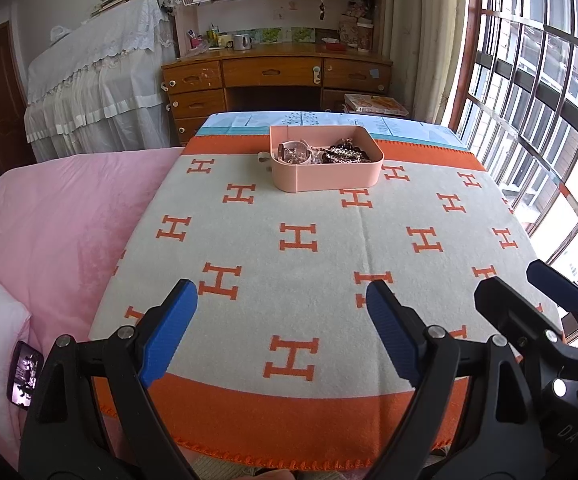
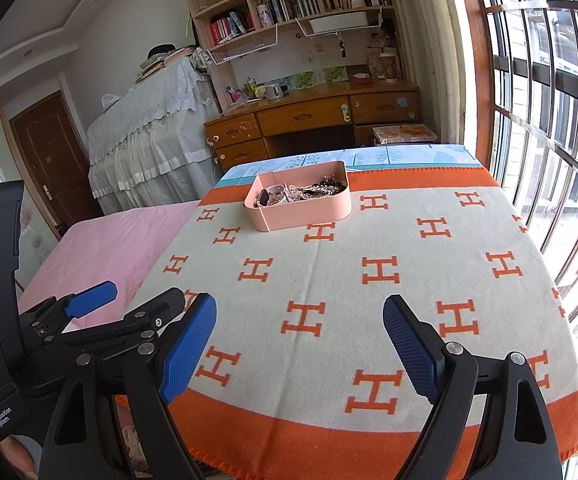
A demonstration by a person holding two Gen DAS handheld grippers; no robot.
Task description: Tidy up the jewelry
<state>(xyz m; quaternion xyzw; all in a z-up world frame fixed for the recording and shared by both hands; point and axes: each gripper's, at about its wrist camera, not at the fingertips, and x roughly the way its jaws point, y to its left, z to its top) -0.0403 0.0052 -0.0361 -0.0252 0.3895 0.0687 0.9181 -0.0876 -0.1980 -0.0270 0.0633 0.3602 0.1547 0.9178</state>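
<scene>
A pink divided box [image 1: 326, 176] [image 2: 301, 210] stands at the far end of the orange-and-cream blanket [image 1: 309, 248] [image 2: 349, 280]. It holds a tangle of jewelry [image 1: 329, 154] [image 2: 309, 194], dark beads and shiny pieces among it. Something small and pale lies just left of the box [image 1: 263, 158]. My left gripper [image 1: 281, 300] hangs open over the blanket's near part, nothing between its blue pads. My right gripper [image 2: 299, 320] is open and empty as well, beside the left one. Both are far short of the box.
The blanket covers a raised surface next to a pink bedspread [image 1: 61, 220] [image 2: 109, 248]. A phone [image 1: 24, 374] lies at the near left. A wooden desk [image 1: 277, 76] with shelves stands behind, a cloth-draped piece of furniture [image 1: 97, 92] to its left, barred windows [image 1: 537, 100] on the right.
</scene>
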